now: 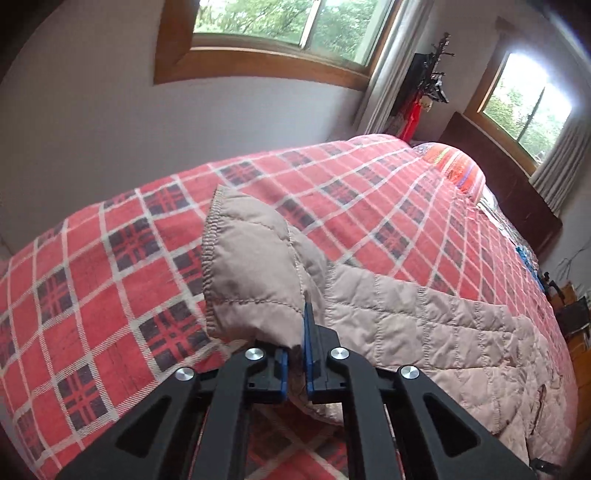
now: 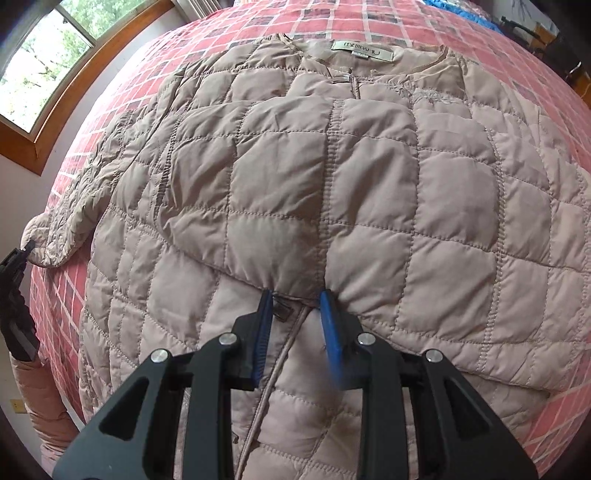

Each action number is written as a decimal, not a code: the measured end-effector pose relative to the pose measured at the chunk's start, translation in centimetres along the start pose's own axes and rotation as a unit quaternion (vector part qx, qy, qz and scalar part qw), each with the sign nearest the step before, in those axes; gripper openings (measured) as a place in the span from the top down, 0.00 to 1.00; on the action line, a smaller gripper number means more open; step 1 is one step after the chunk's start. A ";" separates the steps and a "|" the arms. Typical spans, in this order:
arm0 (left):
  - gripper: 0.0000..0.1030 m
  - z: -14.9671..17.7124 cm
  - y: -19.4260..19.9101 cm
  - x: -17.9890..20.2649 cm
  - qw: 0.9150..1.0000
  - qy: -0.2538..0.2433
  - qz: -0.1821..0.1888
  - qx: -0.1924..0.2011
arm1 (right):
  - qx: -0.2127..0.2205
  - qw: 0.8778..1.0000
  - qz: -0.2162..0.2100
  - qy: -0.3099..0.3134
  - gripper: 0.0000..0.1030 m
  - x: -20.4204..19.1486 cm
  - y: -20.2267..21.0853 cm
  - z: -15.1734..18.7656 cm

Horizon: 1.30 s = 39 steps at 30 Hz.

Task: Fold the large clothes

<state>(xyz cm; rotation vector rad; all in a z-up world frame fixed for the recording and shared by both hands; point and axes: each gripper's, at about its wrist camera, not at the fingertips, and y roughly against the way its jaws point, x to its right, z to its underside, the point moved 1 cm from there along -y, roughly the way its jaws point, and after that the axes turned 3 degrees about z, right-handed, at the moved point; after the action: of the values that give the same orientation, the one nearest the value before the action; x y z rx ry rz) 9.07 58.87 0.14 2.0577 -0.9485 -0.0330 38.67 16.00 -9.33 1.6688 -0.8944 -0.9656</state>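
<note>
A beige quilted jacket (image 2: 258, 177) lies face up on a bed, collar and label (image 2: 362, 55) at the far side. One sleeve (image 2: 369, 192) is folded across its chest, and the cuff edge ends right at the tips of my right gripper (image 2: 297, 314), which is open over the zip line. My left gripper (image 1: 295, 347) is shut on the cuff of the other sleeve (image 1: 251, 266) and holds it raised above the blanket. In the right wrist view that other sleeve (image 2: 85, 192) stretches out to the left bed edge, where the left gripper (image 2: 14, 266) shows.
A red plaid blanket (image 1: 110, 258) covers the bed, with a striped pillow (image 1: 458, 166) and dark headboard (image 1: 509, 184) at the far right. A wall with a wood-framed window (image 1: 277, 26) runs along the bed's far side. A pink-sleeved arm (image 2: 40, 398) is at lower left.
</note>
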 end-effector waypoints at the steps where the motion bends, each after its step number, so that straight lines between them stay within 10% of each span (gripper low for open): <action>1: 0.94 0.0 0.8 1.4 1.000 -0.017 0.011 0.008 | 0.000 1.000 -0.002 0.000 0.72 0.0 0.3 0.1; 17: 0.95 9.0 3.4 24.3 0.959 -0.241 0.146 -0.024 | 0.013 1.000 -0.002 -0.004 0.73 1.8 2.2 0.9; 27: 0.93 12.5 -2.4 24.2 0.953 -0.232 0.151 -0.125 | 0.006 1.000 -0.006 -0.012 0.74 3.6 1.9 1.8; 33: 0.51 12.6 -0.1 23.0 0.930 -0.213 0.247 -0.169 | 0.004 1.000 0.004 -0.007 0.68 3.6 2.1 2.0; 36: 0.47 12.2 2.1 21.1 0.919 -0.204 0.286 -0.176 | 0.005 1.000 0.007 -0.005 0.68 2.7 2.5 1.9; 39: 0.43 10.3 3.7 17.8 0.926 -0.176 0.295 -0.154 | 0.010 0.999 -0.031 0.005 0.68 1.1 3.5 2.0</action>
<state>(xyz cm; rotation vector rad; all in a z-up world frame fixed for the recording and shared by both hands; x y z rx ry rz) 15.92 39.13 1.51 1.4365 -1.6426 -0.2237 36.91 13.34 -6.57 1.7257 -0.8534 -0.9924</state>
